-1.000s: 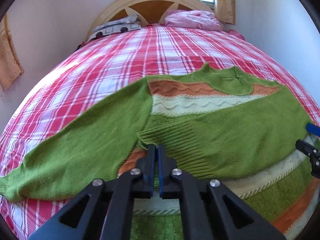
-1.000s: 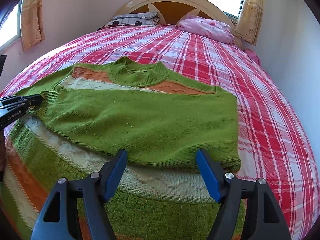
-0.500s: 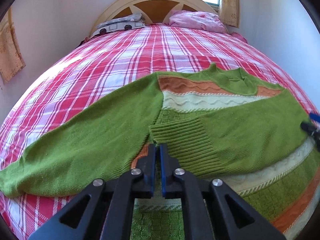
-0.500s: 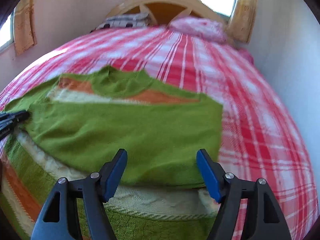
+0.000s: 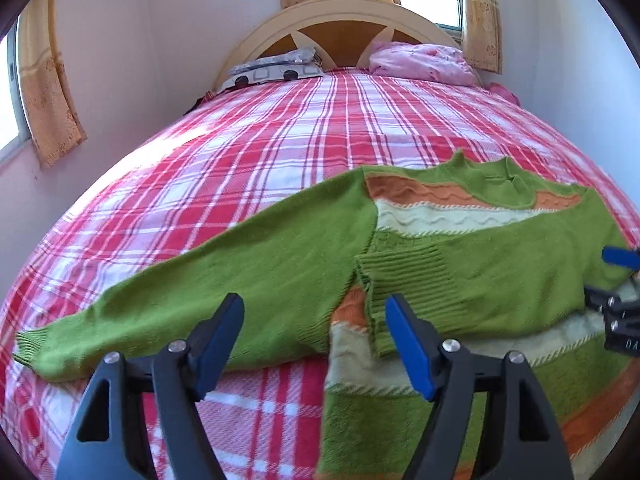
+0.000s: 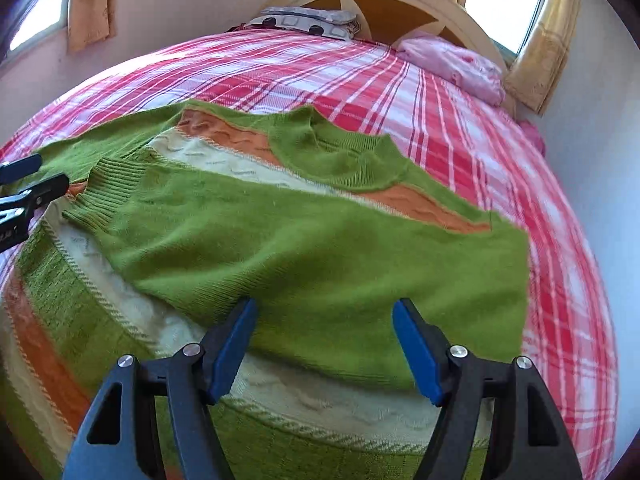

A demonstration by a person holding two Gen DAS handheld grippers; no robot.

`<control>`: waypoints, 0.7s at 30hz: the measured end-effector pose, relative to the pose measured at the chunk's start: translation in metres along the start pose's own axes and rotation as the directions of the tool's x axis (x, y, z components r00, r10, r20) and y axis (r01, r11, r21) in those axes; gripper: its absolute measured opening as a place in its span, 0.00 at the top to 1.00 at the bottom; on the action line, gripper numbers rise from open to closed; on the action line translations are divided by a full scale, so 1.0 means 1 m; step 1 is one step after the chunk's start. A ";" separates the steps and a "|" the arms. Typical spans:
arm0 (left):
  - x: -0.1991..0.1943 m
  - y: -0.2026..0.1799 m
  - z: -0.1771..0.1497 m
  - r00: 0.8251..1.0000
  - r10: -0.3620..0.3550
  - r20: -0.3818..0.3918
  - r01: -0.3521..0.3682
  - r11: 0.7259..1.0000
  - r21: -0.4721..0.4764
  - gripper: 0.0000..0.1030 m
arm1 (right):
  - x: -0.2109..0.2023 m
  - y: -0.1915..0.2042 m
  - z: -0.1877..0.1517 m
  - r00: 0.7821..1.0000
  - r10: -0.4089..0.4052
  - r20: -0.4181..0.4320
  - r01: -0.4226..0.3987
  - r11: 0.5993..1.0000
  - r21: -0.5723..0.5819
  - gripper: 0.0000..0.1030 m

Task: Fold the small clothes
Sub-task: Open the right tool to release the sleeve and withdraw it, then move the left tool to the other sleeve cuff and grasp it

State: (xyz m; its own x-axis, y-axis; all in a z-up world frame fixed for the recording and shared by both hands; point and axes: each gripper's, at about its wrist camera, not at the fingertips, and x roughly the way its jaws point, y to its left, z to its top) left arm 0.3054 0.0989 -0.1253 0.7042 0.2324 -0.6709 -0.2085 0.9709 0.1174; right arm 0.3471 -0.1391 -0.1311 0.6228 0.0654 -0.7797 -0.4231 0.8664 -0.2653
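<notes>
In the left wrist view, the left gripper [image 5: 314, 330] is seen with its jaws opening and nothing pressed between the pads. The green sweater [image 5: 500, 264] lies flat on the plaid bedspread [image 5: 280, 140]. Its unfolded sleeve [image 5: 192, 292], a long soft knit strip, stretches leftward just ahead of this gripper, the nearer one. The ribbed cuff [image 5: 400, 276] of the folded sleeve rests just right of the pads.

In the right wrist view, the right gripper [image 6: 324, 346] is held wide and empty above the folded sleeve's smooth knit.
</notes>
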 end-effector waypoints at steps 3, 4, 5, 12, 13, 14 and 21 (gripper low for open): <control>-0.006 0.011 -0.006 1.000 0.008 -0.007 -0.008 1.000 0.000 0.24 | -0.012 -0.001 0.012 0.999 0.002 0.044 -0.004 0.999 0.046 0.30; -0.008 0.017 -0.008 1.000 0.006 -0.006 -0.006 1.000 -0.006 0.22 | -0.014 0.001 0.017 0.998 -0.020 0.057 0.017 0.999 0.048 0.30; -0.010 0.021 -0.009 1.000 0.011 -0.007 -0.011 1.000 -0.009 0.21 | -0.012 0.005 0.022 0.998 -0.026 0.058 0.023 0.999 0.043 0.30; -0.016 0.032 -0.016 1.000 0.010 -0.029 -0.009 1.000 0.009 0.21 | 0.023 0.061 0.049 0.999 0.043 -0.017 -0.044 0.997 -0.058 0.30; -0.018 0.034 -0.017 0.999 0.009 -0.032 -0.009 1.000 0.013 0.21 | 0.028 0.077 0.053 0.999 0.029 -0.027 -0.032 0.995 -0.093 0.30; -0.019 0.036 -0.018 0.999 0.008 -0.033 -0.008 1.000 0.013 0.21 | 0.030 0.089 0.055 1.000 0.009 -0.018 -0.011 0.993 -0.118 0.30; -0.028 0.067 -0.024 0.998 0.048 -0.036 -0.048 0.999 0.004 0.14 | 0.016 0.147 0.080 0.996 0.069 0.048 -0.060 0.981 -0.184 0.30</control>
State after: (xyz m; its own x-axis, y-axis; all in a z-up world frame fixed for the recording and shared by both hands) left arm 0.2560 0.1560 -0.1160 0.6688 0.2764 -0.6902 -0.2393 0.9590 0.1521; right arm 0.3478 0.0292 -0.1371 0.6227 0.1490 -0.7682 -0.5734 0.7549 -0.3184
